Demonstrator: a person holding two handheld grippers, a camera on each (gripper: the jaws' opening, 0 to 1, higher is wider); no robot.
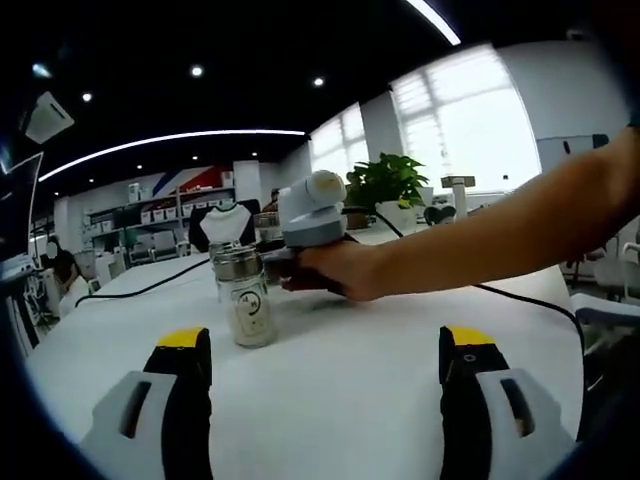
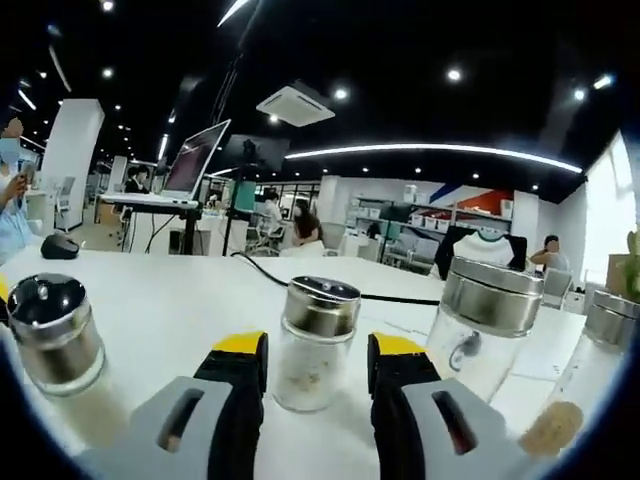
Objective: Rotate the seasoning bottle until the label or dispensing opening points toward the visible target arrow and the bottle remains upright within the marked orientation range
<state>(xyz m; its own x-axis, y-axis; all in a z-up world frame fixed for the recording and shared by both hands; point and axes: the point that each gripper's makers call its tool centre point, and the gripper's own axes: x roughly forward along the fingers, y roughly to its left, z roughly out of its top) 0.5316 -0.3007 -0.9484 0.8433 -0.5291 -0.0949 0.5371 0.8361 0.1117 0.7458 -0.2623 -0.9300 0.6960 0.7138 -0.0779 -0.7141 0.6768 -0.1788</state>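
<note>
A glass seasoning bottle with a steel lid and pale grains stands upright between the yellow-tipped jaws of my right gripper. The jaws sit close on either side of it, with thin gaps showing, so the gripper is open. In the left gripper view, another labelled bottle stands on the white table, ahead of the left jaw. My left gripper is wide open and holds nothing. Behind that bottle a person's hand holds the right gripper's body. I cannot make out a target arrow.
More steel-lidded bottles stand around the right gripper: one at the left, a taller one at the right and one at the far right. A black cable crosses the table. A potted plant stands at the back.
</note>
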